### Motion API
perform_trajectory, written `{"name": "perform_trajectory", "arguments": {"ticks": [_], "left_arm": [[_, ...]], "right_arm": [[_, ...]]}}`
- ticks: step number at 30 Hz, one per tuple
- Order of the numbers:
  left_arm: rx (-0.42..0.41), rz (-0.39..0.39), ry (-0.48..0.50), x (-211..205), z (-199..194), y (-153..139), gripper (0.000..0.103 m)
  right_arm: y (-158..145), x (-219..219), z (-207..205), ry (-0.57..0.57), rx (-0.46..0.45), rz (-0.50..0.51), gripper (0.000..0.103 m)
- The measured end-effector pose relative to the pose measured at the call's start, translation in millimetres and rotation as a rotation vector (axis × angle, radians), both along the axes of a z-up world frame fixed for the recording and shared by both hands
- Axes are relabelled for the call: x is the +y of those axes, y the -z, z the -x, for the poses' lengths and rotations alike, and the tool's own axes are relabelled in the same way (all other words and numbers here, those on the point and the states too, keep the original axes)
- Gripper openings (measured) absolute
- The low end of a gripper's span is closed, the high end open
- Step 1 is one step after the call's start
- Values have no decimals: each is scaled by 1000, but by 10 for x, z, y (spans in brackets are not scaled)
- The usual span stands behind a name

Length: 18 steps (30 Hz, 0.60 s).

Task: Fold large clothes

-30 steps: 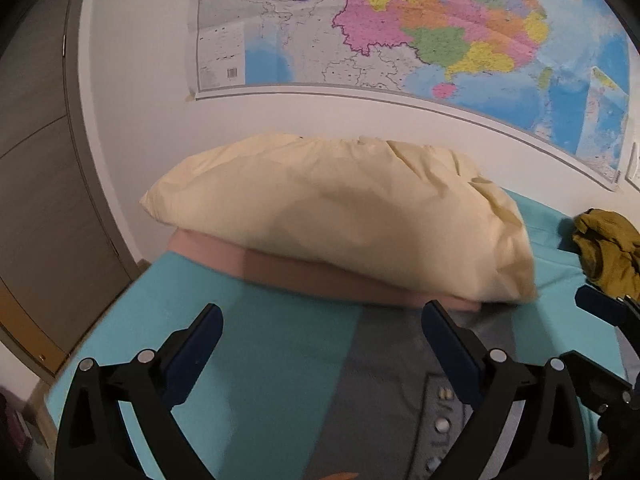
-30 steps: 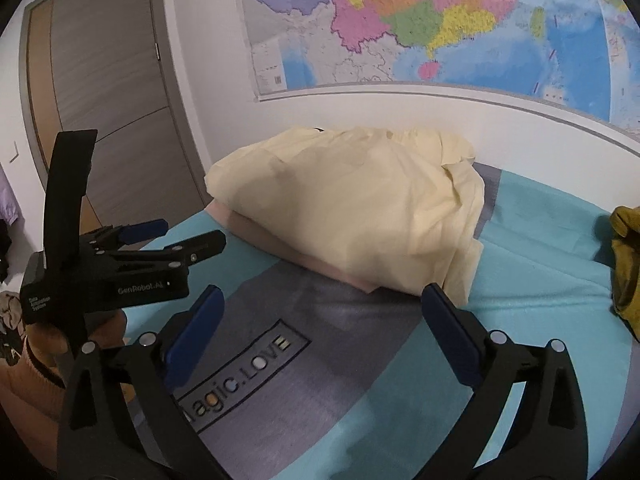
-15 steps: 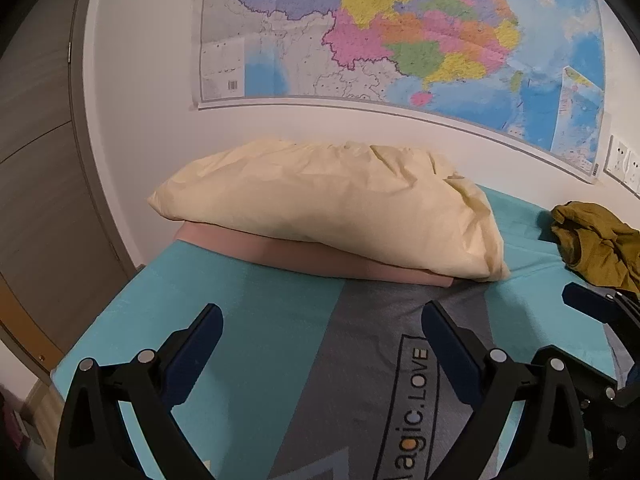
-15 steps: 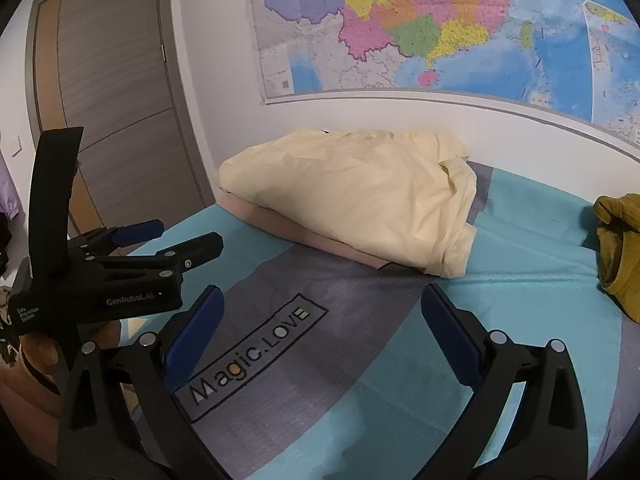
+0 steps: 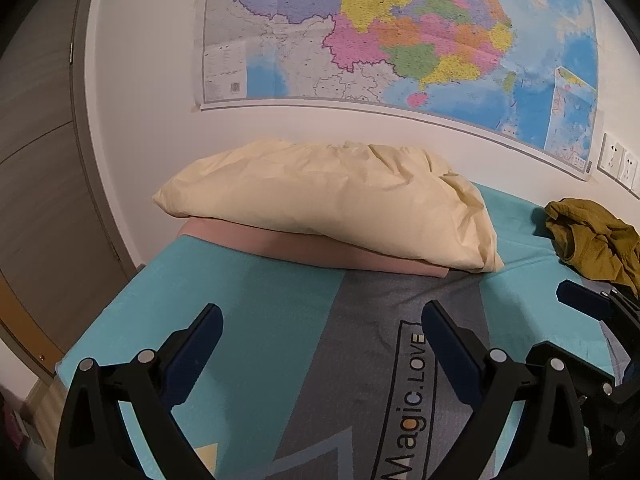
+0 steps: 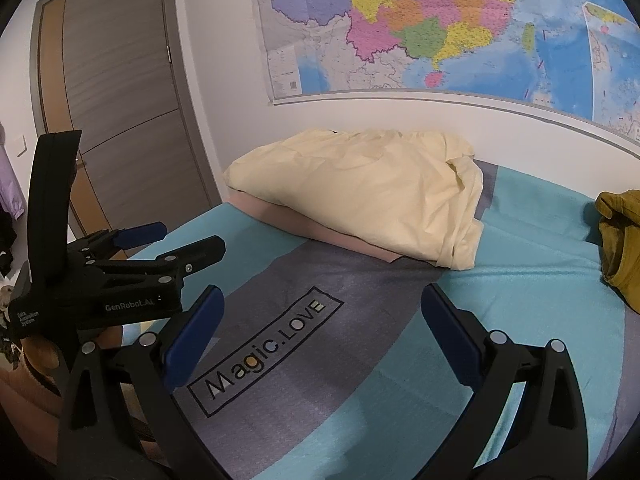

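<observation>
Both wrist cameras sit low over the bed, looking forward between their open jaws toward the wall map. The left view faces the cream pillow squarely. The right view looks from further right (angled leftward), sharing the pillow, map and "Magic.LOVE" lettering.

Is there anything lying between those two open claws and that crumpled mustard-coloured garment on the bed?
Nothing visible does. The mustard garment lies bunched at the far right of the bed, with only bare sheet between it and the right gripper. The left gripper is farther off; the cream pillow sits to the side, by the wall, out of the way.
</observation>
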State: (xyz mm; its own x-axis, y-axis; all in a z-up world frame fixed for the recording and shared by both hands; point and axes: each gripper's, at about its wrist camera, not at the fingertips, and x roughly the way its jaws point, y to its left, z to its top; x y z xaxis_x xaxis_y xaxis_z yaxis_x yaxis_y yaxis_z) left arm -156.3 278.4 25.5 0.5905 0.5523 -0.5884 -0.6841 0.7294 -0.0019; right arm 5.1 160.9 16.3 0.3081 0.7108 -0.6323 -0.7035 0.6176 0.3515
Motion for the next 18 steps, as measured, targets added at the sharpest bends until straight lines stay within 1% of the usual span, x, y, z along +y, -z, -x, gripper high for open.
{"name": "perform_trajectory", "arguments": {"ticks": [18], "left_arm": [[3, 11, 0, 6, 22, 10, 96]], "right_arm": [[-2, -14, 46, 0, 15, -2, 97]]}}
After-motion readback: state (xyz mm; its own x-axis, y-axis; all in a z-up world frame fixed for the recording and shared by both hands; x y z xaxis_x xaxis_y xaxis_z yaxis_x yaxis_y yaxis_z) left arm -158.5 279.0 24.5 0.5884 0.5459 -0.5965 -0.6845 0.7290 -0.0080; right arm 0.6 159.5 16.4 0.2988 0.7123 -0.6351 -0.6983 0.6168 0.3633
